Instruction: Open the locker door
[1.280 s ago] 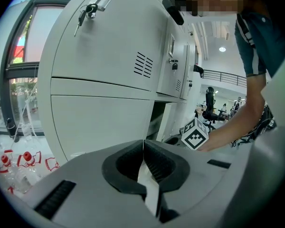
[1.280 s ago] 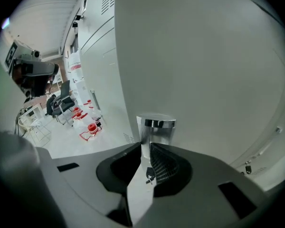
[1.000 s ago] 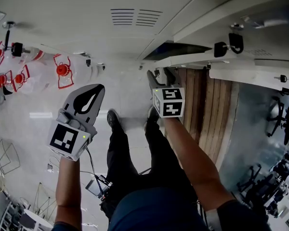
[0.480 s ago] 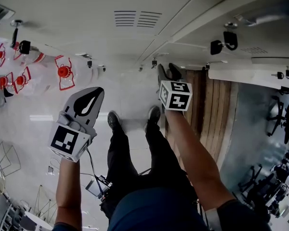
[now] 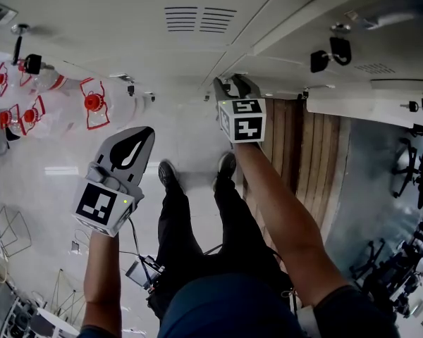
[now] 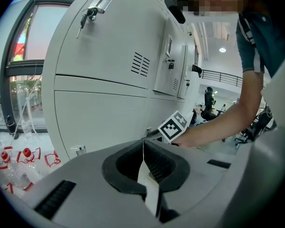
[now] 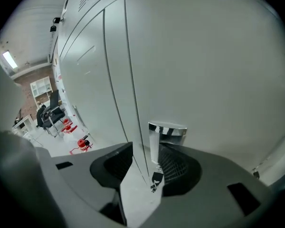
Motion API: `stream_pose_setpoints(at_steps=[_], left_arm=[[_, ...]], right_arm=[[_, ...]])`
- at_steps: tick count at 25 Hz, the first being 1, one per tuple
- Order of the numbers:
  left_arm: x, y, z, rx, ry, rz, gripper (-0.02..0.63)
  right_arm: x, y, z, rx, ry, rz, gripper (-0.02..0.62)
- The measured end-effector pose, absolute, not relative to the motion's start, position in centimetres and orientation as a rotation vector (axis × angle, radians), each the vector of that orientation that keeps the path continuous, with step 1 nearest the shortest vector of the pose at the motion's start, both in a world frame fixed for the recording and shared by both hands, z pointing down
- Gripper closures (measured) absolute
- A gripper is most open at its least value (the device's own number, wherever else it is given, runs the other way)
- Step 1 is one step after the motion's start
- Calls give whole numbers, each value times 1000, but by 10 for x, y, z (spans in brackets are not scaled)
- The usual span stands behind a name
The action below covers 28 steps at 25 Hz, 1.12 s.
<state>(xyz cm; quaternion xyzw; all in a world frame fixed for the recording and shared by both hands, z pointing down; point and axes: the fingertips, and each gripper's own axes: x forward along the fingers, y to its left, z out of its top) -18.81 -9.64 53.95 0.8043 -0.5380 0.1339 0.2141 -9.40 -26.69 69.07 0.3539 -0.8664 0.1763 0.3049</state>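
your right gripper [image 5: 230, 83] is at the locker door [image 7: 204, 70], upper middle of the head view, low on the locker bank. in the right gripper view the chrome handle [image 7: 167, 129] sits between the jaws, close against the right-hand pad, and a small key [image 7: 155, 178] hangs just below it. the jaws have just been opening. they stand apart and i see no pad clamped on the handle, so call that tool released, with the handle in the gap but not grasped.

your left gripper [image 5: 142, 134] hangs at middle left of the head view, well apart from the lockers. its own view shows the jaws pressed together with nothing between them: clenched and empty. it plays no part right now.

progress, my read: the reach is done and the tool is lined up on the handle. the door itself looks shut. its edge along the seam [image 7: 133, 127] lies flush with the panel next to it, and no gap shows in the right gripper view. so the real work is all left: close on the handle, turn or pull it if it latches, then swing the door out. i cannot tell whether the key has unlocked it. watch that the pad catches the handle and not the dangling key.
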Motion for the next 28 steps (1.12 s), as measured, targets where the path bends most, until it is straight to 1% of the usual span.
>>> stream_pose_setpoints(at_steps=[10,19,28], left_arm=[[-183,-97,540,2234,-1486,368,586],[-172,-107,539,2254,-1456,376,586],[-153,-120,538,2290,-1416,381,586]], right_arm=[[-90,-263,691,890,-2304,442,437],[-58,-212,692,828,-2307,381,436],[-39,-193,692,796,-2297,338,436]])
